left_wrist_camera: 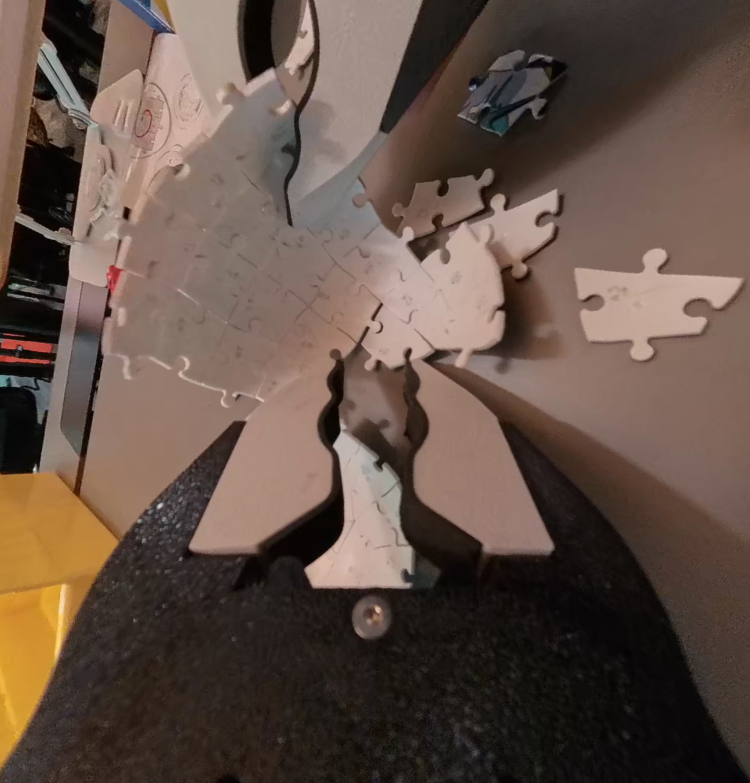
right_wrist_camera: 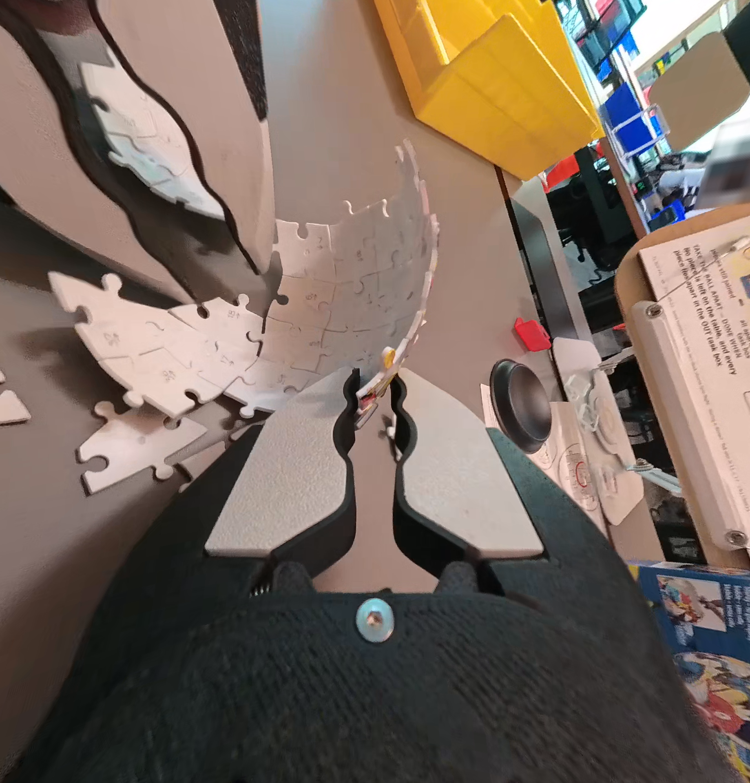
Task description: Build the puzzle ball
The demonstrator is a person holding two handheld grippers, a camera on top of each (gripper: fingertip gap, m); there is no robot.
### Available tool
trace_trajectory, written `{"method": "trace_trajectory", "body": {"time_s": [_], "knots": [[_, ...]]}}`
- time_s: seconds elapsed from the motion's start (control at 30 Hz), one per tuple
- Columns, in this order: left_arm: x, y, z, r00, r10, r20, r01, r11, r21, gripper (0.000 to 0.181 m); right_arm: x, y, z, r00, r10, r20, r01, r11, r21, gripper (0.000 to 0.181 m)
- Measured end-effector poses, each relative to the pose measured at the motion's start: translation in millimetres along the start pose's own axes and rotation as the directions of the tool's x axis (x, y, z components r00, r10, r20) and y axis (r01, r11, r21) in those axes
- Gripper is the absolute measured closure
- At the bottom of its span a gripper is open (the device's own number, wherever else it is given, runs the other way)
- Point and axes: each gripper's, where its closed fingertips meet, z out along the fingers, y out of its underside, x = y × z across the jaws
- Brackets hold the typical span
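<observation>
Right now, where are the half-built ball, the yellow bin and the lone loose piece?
half-built ball (right_wrist_camera: 364, 292), right wrist view, inner curved wall.
yellow bin (right_wrist_camera: 504, 106), right wrist view, outer side wall.
lone loose piece (left_wrist_camera: 648, 307), left wrist view, its middle.

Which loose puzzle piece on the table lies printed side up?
The piece at the far top right of the left wrist view: it shows a blue-grey picture. The other loose pieces, like the lone one, show plain white backs.

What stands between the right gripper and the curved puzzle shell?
Nothing visible. The right gripper already pinches the rim of the curved puzzle shell; the left gripper grips the shell's other side.
</observation>
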Motion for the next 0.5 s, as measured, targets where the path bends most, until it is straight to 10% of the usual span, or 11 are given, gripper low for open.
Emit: {"method": "trace_trajectory", "body": {"time_s": [0.5], "knots": [[-8.7, 4.1, 4.9, 0.995, -0.074, 0.06, 0.075, 0.997, -0.013, 0.16, 0.0, 6.6, -1.5, 0.998, 0.059, 0.025, -0.059, 0.998, 0.017, 0.167]]}}
